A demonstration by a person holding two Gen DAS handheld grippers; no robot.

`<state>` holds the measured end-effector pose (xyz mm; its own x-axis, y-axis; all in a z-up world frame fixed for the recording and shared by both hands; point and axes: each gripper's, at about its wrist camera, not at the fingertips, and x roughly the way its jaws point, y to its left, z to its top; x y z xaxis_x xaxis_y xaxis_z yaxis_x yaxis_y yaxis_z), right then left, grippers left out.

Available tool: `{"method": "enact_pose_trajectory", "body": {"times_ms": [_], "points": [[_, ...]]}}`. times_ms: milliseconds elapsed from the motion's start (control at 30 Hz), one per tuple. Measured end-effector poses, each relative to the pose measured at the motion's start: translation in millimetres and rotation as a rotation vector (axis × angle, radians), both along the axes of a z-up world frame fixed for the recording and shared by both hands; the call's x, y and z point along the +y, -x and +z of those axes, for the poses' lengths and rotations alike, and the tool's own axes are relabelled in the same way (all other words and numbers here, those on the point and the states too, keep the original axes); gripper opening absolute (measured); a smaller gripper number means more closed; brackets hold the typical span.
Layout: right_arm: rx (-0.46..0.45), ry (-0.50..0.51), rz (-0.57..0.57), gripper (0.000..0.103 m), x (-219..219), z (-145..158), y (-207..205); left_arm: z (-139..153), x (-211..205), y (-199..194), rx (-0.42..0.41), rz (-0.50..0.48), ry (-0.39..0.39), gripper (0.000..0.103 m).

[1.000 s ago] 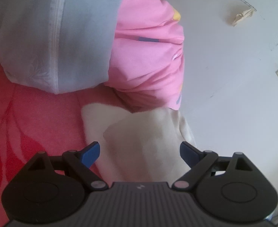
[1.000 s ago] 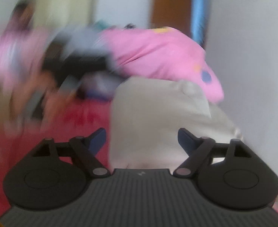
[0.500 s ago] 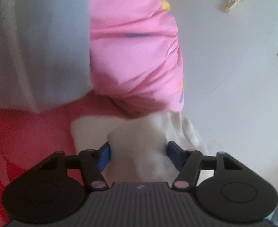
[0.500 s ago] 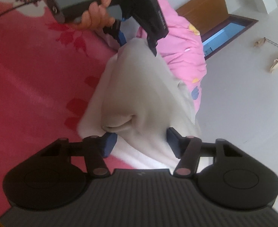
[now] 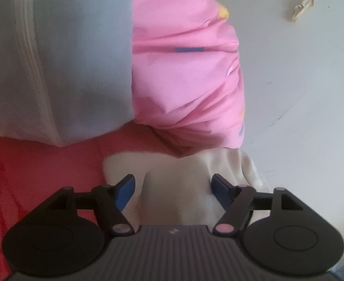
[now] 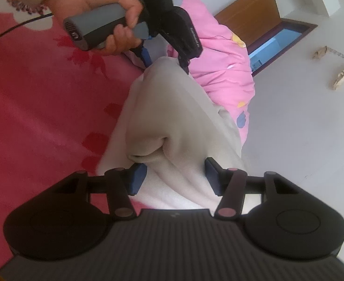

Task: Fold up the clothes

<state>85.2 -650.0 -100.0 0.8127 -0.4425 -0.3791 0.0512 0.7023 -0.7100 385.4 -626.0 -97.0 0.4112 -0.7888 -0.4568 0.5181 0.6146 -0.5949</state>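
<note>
The right gripper is clamping the cream garment near the bed's edge; the left gripper is opening, pads clear. Regrip before lifting.

White wall, wooden door frame.

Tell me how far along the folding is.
Nothing looks folded yet: the cloth lies bunched on the bed. In hand: the right gripper pinches one end; the left gripper straddles the other, jaws opening. Left: every fold.
</note>
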Motion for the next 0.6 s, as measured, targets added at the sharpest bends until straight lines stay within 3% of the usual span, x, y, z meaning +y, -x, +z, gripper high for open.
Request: {"method": "enact_pose_trajectory", "body": {"times_ms": [133,300,367,433,500,600], "points": [[-0.044,-0.153,0.028,0.054,-8,31,28,25,6,21,-0.124,0.019,-0.054,0.077],[-0.336,-0.684,0.025,0.054,-74,117,71,50,-16,66,-0.363,-0.067,-0.189,0.080],[-0.375,-0.818,-0.005,0.046,-101,127,64,49,-28,82,-0.422,-0.107,-0.241,0.080],[-0.347,-0.895,-0.037,0.032,-120,117,44,46,-40,97,-0.476,-0.148,-0.288,0.080],[-0.311,-0.943,-0.084,0.024,-138,97,24,39,-49,107,-0.525,-0.170,-0.333,0.080],[-0.303,-1.010,-0.210,0.020,-171,58,6,28,-56,119,-0.603,-0.187,-0.389,0.082]]}}
